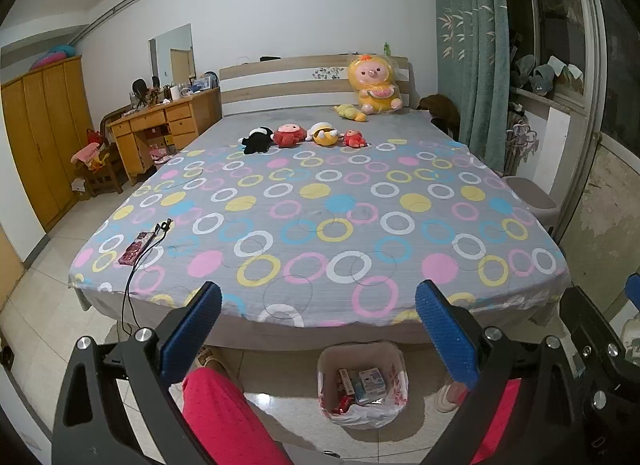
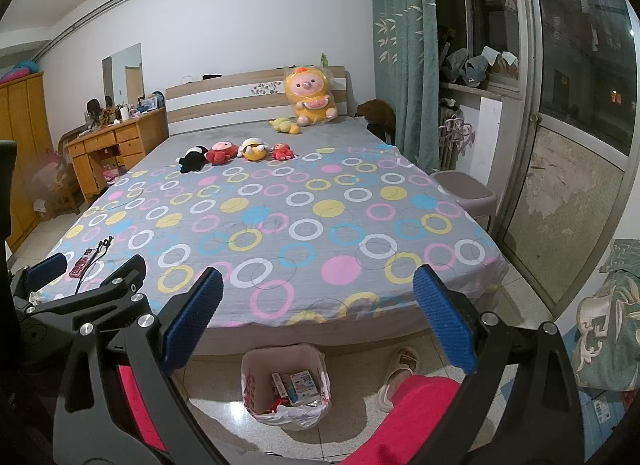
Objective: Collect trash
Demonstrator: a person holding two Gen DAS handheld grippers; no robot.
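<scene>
A small trash bin (image 1: pixel 362 385) lined with a white plastic bag stands on the floor at the foot of the bed, and also shows in the right wrist view (image 2: pixel 285 389). It holds cartons and wrappers (image 1: pixel 370 381). My left gripper (image 1: pixel 318 329) is open and empty, held above the bed's foot edge and the bin. My right gripper (image 2: pixel 318 315) is open and empty, beside the left one, which shows at the left of the right wrist view (image 2: pixel 86 271). A phone with a cable (image 1: pixel 138 247) lies on the bed's near left corner.
The bed (image 1: pixel 320 201) has a grey sheet with coloured rings. Several plush toys (image 1: pixel 304 135) lie in a row near the headboard, with a big yellow one (image 1: pixel 372 85) behind. A desk (image 1: pixel 160 125) and wardrobe (image 1: pixel 40 137) stand left. A stool (image 2: pixel 466 193) and window stand right. My legs and slippers (image 2: pixel 400 377) flank the bin.
</scene>
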